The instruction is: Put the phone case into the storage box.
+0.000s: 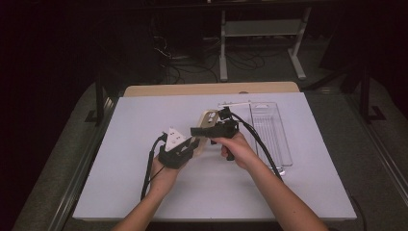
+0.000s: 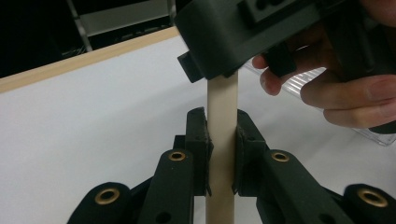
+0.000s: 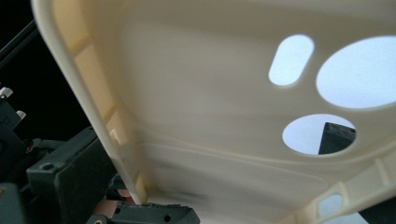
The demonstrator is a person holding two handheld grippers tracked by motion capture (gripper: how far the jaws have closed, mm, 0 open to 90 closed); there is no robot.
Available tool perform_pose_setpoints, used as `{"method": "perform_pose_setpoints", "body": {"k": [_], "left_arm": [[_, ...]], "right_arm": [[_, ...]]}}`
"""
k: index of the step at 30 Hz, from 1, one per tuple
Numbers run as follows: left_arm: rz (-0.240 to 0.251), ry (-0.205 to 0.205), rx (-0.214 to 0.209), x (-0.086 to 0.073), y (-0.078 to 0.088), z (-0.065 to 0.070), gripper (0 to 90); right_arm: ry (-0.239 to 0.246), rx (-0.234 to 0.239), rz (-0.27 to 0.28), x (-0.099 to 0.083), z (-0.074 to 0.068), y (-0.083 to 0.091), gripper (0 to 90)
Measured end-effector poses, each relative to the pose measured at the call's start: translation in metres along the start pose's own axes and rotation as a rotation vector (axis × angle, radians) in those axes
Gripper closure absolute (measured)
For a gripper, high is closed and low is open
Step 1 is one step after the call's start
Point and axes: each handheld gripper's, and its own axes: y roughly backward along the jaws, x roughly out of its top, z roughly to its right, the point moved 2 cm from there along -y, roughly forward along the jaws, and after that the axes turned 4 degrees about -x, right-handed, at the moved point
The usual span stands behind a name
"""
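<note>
Both forearms bare, no sleeves. Each hand carries black two-jaw gripper. Left gripper (image 1: 177, 153): chunky black body topped by pale grey three-cornered plate with small dark marks; black cable trailing from rear along forearm. Right gripper (image 1: 211, 131): black pistol-style handle, blocky black housing, thick black cable looping back past wrist. Left gripper view, close up: matte black linkage arms with brass-coloured ringed pivots, square black pads (image 2: 198, 135) at tips. Right gripper view: dark grey block with small round recesses, silver screw heads at edge.
</note>
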Motion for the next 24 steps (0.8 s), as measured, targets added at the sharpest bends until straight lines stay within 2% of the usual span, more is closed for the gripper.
{"method": "perform_pose_setpoints", "body": {"k": [2, 6, 8, 15, 19, 20, 24], "left_arm": [[0.000, 0.000, 0.000, -0.0001, -0.0001, 0.0009, 79.0], [-0.005, -0.005, -0.003, -0.0006, -0.0005, 0.0022, 79.0], [-0.003, -0.002, -0.004, -0.0008, -0.0007, 0.0028, 79.0], [-0.010, 0.000, -0.005, -0.0017, -0.0010, 0.0019, 78.9], [-0.007, 0.006, -0.008, -0.0021, -0.0021, 0.0018, 78.6], [-0.015, -0.006, -0.009, -0.0022, -0.0017, 0.0005, 78.5], [-0.019, -0.003, -0.016, -0.0021, -0.0014, 0.0002, 75.1]], "right_arm": [[-0.028, 0.007, -0.008, -0.0002, -0.0016, 0.0010, 3.0], [-0.029, 0.000, 0.008, 0.0011, -0.0012, 0.0022, 6.1], [-0.047, 0.008, 0.000, 0.0011, -0.0020, 0.0028, 6.4], [-0.030, -0.011, 0.004, 0.0011, -0.0016, 0.0034, 10.0], [-0.053, -0.010, -0.011, 0.0005, -0.0016, 0.0034, 10.5], [-0.054, -0.010, -0.011, 0.0004, -0.0015, 0.0032, 10.6], [-0.046, -0.023, -0.004, 0.0006, -0.0006, 0.0033, 10.9]]}}
